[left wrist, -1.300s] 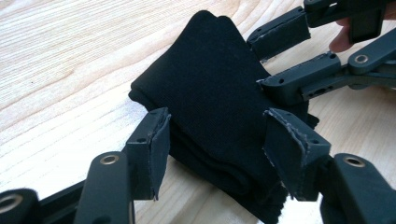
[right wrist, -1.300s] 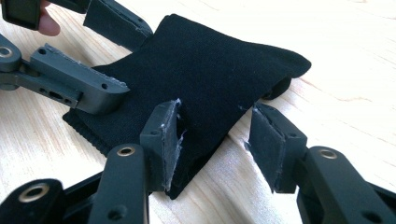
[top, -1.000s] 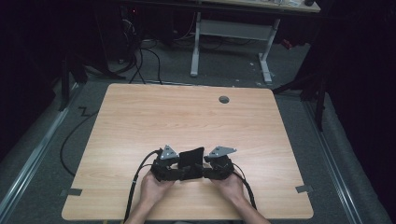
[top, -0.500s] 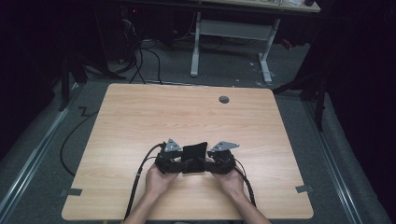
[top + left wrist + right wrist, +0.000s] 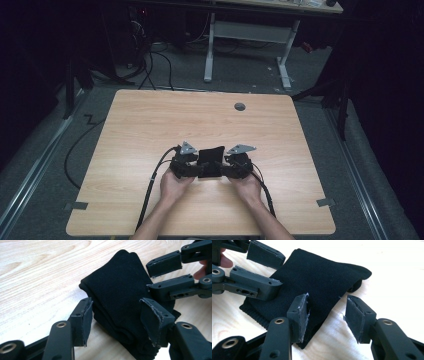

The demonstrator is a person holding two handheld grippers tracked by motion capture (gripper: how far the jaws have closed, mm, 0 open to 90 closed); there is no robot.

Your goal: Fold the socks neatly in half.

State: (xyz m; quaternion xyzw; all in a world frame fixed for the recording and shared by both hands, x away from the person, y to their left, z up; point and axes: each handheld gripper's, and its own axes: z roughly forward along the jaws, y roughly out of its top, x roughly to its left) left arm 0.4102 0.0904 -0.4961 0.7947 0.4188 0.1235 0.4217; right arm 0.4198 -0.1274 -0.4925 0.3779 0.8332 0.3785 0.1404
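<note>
Folded black cloth point(image 5: 210, 161) lies flat on the counter point(image 5: 150, 125), near edge, about centre. Left tongs point(image 5: 113, 321) sit at its left side, jaws apart, straddling the folded edge without clamping it. Right tongs point(image 5: 325, 313) sit at its right side, also spread, one jaw over the cloth's corner, the other over bare wood.

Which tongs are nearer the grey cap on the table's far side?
Right. The right tongs sit at the cloth's right edge, almost straight toward the person from the cap; the left tongs are at its left edge, farther off.
</note>
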